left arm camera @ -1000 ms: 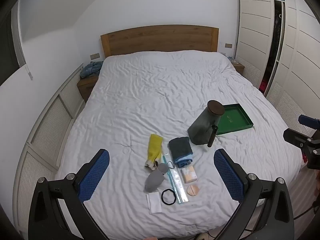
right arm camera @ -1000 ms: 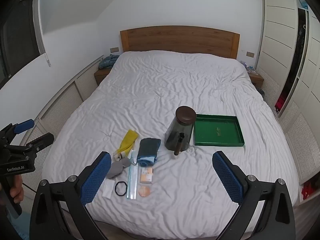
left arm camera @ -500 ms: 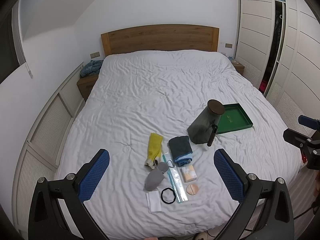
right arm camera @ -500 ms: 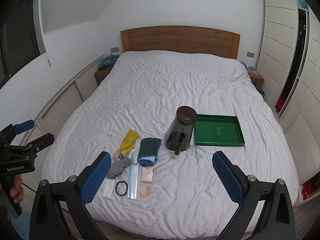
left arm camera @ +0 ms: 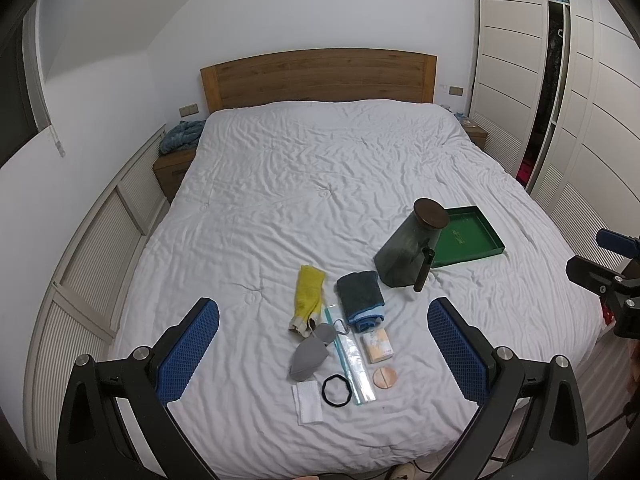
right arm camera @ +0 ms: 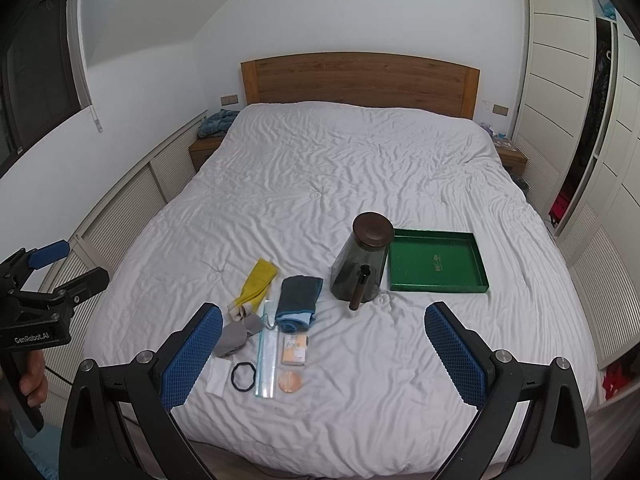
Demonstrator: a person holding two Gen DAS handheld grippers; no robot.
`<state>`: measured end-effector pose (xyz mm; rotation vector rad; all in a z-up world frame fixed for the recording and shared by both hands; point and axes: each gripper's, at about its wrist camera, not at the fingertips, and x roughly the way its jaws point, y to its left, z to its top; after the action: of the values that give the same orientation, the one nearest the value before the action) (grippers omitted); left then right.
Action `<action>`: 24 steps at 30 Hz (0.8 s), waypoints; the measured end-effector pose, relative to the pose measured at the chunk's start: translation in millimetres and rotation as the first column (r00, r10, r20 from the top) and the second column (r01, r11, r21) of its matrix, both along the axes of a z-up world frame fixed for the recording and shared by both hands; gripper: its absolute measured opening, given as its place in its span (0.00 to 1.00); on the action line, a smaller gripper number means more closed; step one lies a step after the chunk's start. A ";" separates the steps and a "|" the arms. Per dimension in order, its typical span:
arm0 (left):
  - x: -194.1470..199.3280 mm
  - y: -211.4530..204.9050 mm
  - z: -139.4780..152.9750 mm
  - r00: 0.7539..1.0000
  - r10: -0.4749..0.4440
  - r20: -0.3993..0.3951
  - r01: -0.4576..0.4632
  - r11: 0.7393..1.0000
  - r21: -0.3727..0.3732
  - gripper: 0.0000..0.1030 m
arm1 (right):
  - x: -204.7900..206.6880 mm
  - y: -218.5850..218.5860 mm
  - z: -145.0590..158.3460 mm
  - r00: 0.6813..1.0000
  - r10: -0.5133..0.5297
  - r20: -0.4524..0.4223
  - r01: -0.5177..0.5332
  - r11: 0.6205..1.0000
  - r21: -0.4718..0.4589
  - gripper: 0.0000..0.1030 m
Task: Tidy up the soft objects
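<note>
Small items lie in a cluster near the foot of a white bed (left arm camera: 304, 184): a yellow cloth (left arm camera: 308, 294) (right arm camera: 256, 284), a folded dark teal towel (left arm camera: 360, 296) (right arm camera: 298, 298), a grey fabric piece (left arm camera: 310, 354) (right arm camera: 236, 336), a white pad (left arm camera: 307, 402), a black hair tie (left arm camera: 337, 389) (right arm camera: 243, 376), a clear zip bag (left arm camera: 352, 356) (right arm camera: 267, 356), an orange packet (left arm camera: 377, 345) (right arm camera: 295, 349) and a round puff (left arm camera: 385, 376) (right arm camera: 290, 381). My left gripper (left arm camera: 320, 354) and right gripper (right arm camera: 322, 354) both hover open above the bed's foot, holding nothing.
A dark lidded jar (left arm camera: 410, 254) (right arm camera: 362, 258) with a handle stands beside an empty green tray (left arm camera: 486, 234) (right arm camera: 478, 258). Nightstands flank the wooden headboard (left arm camera: 320, 76); blue cloth (left arm camera: 180, 138) lies on the left one. Wardrobes (right arm camera: 568, 92) line the right wall.
Both grippers have drifted only slightly; the items sit a touch lower in the left wrist view. Nothing was taken or let go.
</note>
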<state>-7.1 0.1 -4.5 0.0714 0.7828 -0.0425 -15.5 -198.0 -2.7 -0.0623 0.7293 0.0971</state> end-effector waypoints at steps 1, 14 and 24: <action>0.1 0.0 0.1 1.000 0.001 -0.001 -0.001 1.000 0.000 0.99 | -0.1 0.1 -0.1 1.000 0.000 0.000 0.000 1.000 0.000 1.00; 0.5 -0.2 -1.7 1.000 0.001 -0.001 -0.001 1.000 0.000 0.99 | -0.3 0.1 -1.4 1.000 0.002 0.002 -0.002 1.000 -0.001 1.00; -3.0 -1.7 -6.0 1.000 0.002 -0.008 -0.002 1.000 -0.001 0.99 | 0.4 -0.3 -3.6 1.000 0.003 0.002 -0.003 1.000 -0.002 1.00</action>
<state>-10.1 -1.5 -10.6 0.0696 0.7911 -0.0416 -15.1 -198.4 -6.3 -0.0650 0.7272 0.0989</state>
